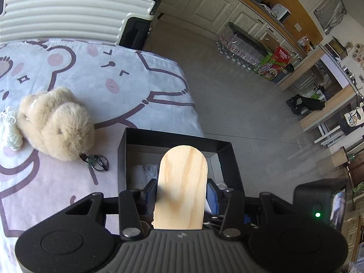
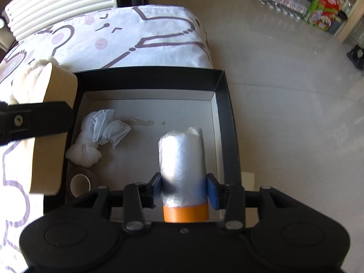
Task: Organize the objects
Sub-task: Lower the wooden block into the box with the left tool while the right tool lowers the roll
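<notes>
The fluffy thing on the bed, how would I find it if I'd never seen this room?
Look for the bedsheet with big cartoon bear faces, in front of the white ribbed suitcase. On the sheet, left of the black box, lies a beige plush toy. It is the only furry thing there, with a dark key ring at its near end and white yarn beside it.

Behind your bear-print bedsheet [image 1: 95,72] stands a ribbed white suitcase [image 1: 68,11]; across the grey floor [image 1: 227,104] you have cream cabinets [image 1: 211,2] and Tuborg cartons [image 1: 275,64].
</notes>
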### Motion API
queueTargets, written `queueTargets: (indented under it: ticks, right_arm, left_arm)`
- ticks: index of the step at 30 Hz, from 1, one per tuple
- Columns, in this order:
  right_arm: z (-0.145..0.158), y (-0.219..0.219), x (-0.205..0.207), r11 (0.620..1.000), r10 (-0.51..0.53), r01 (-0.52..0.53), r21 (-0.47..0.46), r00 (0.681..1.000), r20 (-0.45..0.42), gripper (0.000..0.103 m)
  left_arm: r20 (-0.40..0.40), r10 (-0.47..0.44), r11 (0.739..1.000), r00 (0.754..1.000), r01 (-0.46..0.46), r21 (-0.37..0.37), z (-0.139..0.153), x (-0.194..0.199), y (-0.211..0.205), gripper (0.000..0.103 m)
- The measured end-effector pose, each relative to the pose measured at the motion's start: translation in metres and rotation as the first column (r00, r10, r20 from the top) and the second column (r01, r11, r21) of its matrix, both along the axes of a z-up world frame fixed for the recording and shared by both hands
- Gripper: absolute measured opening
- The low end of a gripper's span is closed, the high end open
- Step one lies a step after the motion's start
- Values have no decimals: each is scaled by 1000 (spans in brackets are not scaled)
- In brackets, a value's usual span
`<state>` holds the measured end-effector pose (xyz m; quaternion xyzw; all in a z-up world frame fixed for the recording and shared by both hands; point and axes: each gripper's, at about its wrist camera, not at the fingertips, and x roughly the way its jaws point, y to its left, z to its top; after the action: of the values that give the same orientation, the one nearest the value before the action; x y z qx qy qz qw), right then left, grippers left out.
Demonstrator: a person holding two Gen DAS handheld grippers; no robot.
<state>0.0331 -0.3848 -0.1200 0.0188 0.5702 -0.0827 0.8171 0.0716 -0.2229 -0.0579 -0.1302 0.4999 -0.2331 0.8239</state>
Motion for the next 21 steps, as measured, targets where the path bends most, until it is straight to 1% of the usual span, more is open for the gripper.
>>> queueTargets:
  ticks: [2, 6, 8, 11, 15, 19, 21]
  right_arm:
    - [-5, 2, 3, 1000, -1, 1, -17, 1000, -24, 42]
    - [-17, 5, 6, 996, -1, -7, -88, 995, -95, 42]
    - [-18, 4, 7, 996, -14, 4, -93, 994, -106, 42]
    - [-18, 0, 5, 996, -31, 22, -84, 994, -101, 42]
    - [-13, -6, 0, 997, -28, 22, -72, 996, -83, 43]
    - [6, -13, -8, 999, -26, 25, -45, 999, -27, 44]
    - [16, -20, -12, 999, -44, 44, -8, 999, 8, 44]
  left_arm:
    - [-6, -2, 1000, 1000, 2, -3, -2, 1, -2, 46]
    - [-7, -8, 1000, 1000, 9, 8, -4, 1, -4, 46]
    - [-13, -7, 1000, 1000, 7, 8, -7, 3, -4, 46]
    - [-28, -7, 1000, 1000, 7, 5, -11, 3, -6, 46]
    - [-50, 6, 1000, 999, -7, -12, -16, 4, -8, 46]
    - [-74, 21, 999, 997, -24, -30, -22, 6, -12, 46]
    - [-81, 24, 999, 996, -26, -32, -24, 6, -15, 46]
